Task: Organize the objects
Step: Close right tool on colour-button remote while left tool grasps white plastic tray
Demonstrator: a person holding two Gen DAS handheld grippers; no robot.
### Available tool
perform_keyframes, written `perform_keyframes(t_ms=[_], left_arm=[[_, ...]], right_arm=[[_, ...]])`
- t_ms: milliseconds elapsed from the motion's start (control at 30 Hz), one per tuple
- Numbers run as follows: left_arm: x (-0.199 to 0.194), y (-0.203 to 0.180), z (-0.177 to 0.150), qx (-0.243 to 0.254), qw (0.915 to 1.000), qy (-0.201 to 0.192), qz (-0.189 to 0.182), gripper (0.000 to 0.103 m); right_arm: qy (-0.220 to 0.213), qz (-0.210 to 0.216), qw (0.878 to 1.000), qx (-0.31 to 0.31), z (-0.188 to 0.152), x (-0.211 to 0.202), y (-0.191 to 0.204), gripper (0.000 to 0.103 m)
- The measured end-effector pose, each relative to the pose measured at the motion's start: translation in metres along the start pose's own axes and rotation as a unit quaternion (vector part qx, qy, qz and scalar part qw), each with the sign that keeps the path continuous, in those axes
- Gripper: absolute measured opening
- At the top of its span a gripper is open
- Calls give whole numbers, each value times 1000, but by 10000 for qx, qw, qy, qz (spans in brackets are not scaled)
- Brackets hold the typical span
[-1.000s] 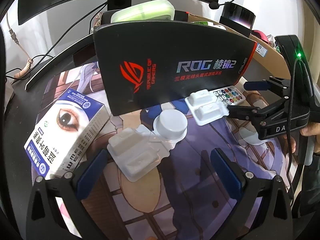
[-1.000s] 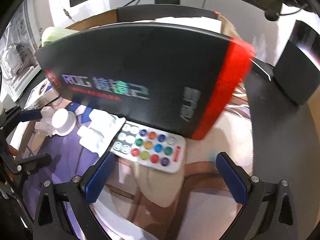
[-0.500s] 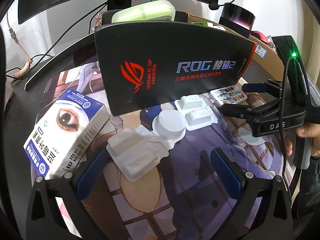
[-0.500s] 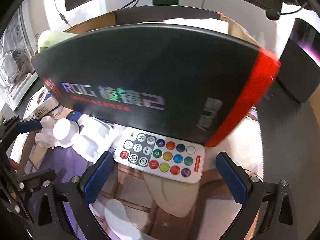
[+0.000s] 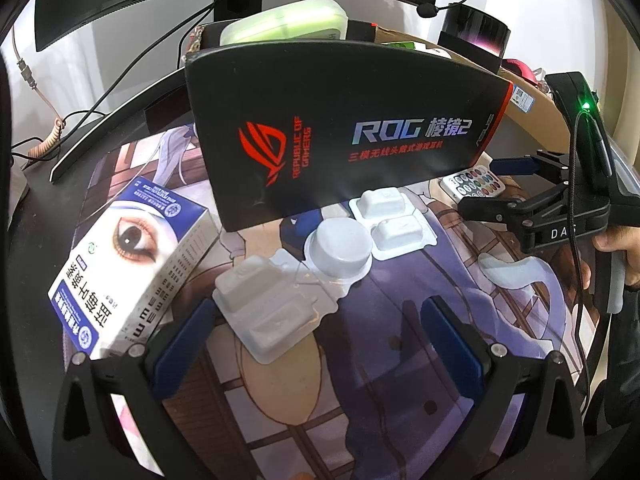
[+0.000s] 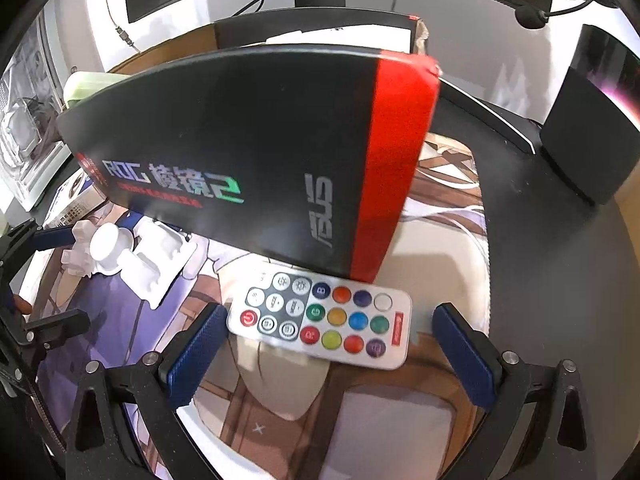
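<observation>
**Two claws, both spread wide, over a crowded gaming tabletop**

At far left in the left wrist view, a blue-and-white eye-drop box (image 5: 132, 264) lies tilted on the illustrated desk mat (image 5: 400, 360), just beside the left claw (image 5: 316, 344), whose blue-padded fingers (image 5: 180, 344) stand released with nothing between them. A clear blister tray (image 5: 268, 312) reaches into that gap at its left side, joined to a round white plastic cup (image 5: 340, 244) and a second two-pocket tray (image 5: 394, 220). Behind them a black ROG headset box (image 5: 344, 132) stands upright with a pale green case (image 5: 284, 20) on the cartons behind it. To the right, this view alone shows the right claw (image 5: 496, 188) from the side, held in a hand (image 5: 616, 248), with only a corner of the white remote control (image 5: 474, 182) peeping out by the box.

The right wrist view shows the remote control (image 6: 320, 320) whole: it lies flat on the mat, its far edge at the foot of the headset box (image 6: 256, 160), between the right claw's (image 6: 324, 348) open fingers (image 6: 196, 348), untouched by either pad. The box's red end panel and a black speaker (image 6: 588, 128) at far right appear plainly here, while the eye-drop box shrinks to a sliver at the left edge.
</observation>
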State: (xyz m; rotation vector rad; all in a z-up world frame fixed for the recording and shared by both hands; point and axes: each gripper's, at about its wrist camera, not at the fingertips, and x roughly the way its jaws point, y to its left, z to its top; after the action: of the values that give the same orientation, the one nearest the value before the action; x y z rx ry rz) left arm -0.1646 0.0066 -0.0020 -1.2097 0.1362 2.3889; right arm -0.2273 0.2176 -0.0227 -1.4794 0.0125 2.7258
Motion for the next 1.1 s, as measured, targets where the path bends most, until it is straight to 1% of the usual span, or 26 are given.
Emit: perform_keyframes(t_ms=[100, 167, 200, 300, 367, 400, 433, 467, 567, 600, 700, 900, 1033, 1100], left_arm=[[2, -1, 1, 6, 10000, 2, 5, 103], [0, 2, -1, 14, 10000, 1, 9, 103], [1, 1, -1, 19, 10000, 4, 15, 103], [2, 0, -1, 28, 10000, 7, 26, 103], [2, 0, -1, 28, 10000, 6, 25, 103], [2, -1, -1, 32, 10000, 8, 31, 103], [2, 0, 0, 35, 10000, 8, 32, 103], [3, -1, 0, 40, 10000, 13, 42, 103], [5, -3, 0, 71, 9999, 33, 89, 103], [5, -3, 1, 79, 9999, 39, 103, 103], [7, -3, 1, 92, 9998, 69, 170, 103], [11, 1, 7, 41, 9996, 131, 265, 103], [19, -2, 14, 85, 9987, 191, 468, 103], [22, -2, 16, 55, 9986, 206, 480, 103]], right_arm=[[-29, 51, 10000, -42, 1, 0, -1, 102], [-160, 153, 9997, -139, -1, -3, 0, 96], [-188, 201, 9995, -168, -2, -5, 0, 90], [-195, 317, 9991, -193, -1, -6, -4, 90], [-251, 289, 9991, -193, -3, -13, -4, 90], [-293, 306, 9990, -162, -9, -14, -6, 90], [-397, 342, 9985, -130, -30, -22, -10, 90], [-439, 347, 9984, -118, -18, -21, -4, 90], [-583, 364, 9976, -115, -17, -27, -8, 90], [-603, 396, 9973, -127, -12, -22, -11, 90], [-648, 465, 9967, -177, -29, -47, 13, 91], [-773, 591, 9951, -168, -37, -62, 17, 91], [-813, 620, 9946, -168, -37, -67, 14, 91], [-846, 677, 9940, -145, -35, -69, 13, 91]])
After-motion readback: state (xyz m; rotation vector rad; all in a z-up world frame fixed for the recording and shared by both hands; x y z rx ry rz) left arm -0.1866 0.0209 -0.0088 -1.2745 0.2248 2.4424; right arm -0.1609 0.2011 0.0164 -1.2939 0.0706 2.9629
